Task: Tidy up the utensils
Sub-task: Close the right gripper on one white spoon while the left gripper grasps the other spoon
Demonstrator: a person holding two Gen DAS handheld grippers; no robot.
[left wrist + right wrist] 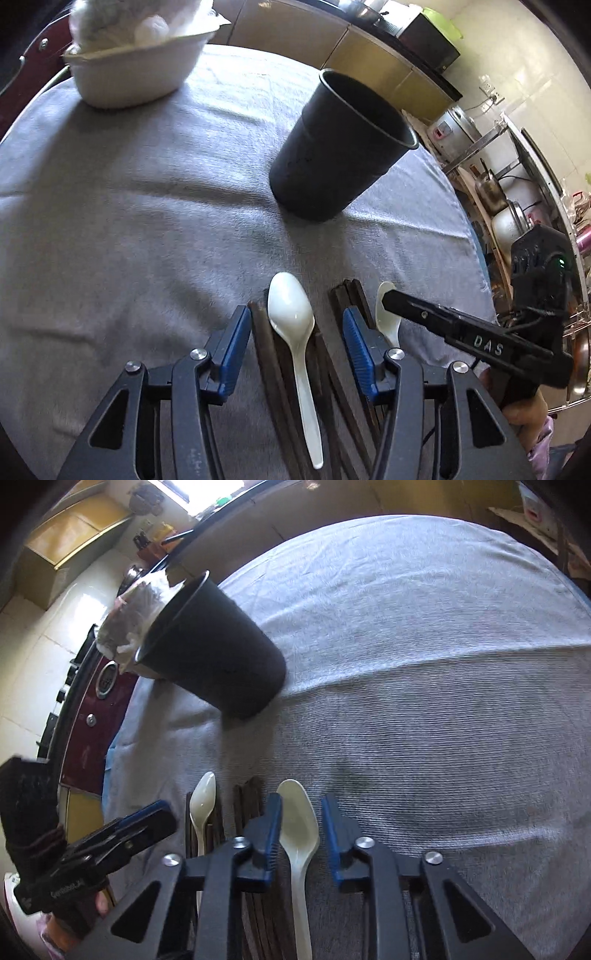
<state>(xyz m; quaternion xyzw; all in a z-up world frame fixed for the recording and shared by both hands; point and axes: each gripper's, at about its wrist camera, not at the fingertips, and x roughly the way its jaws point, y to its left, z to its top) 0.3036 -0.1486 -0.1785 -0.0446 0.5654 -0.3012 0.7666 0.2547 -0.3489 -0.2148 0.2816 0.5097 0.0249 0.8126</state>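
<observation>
At the near edge of the cloth-covered counter (pixel 129 184), two white spoons and dark chopsticks (pixel 347 295) lie side by side, pointing toward the upright black cup (pixel 332 155) farther in, probably their holder. The left hand-held gripper (pixel 295 312) is spread wide, straddling one spoon (pixel 291 317) and some chopsticks without touching them. The right hand-held gripper (pixel 301 798) has its jaws narrowed around the second spoon (pixel 297 819), with a sliver of gap showing, so it isn't pinching yet. Both tilt downward, apparently so each can lift a spoon.
</observation>
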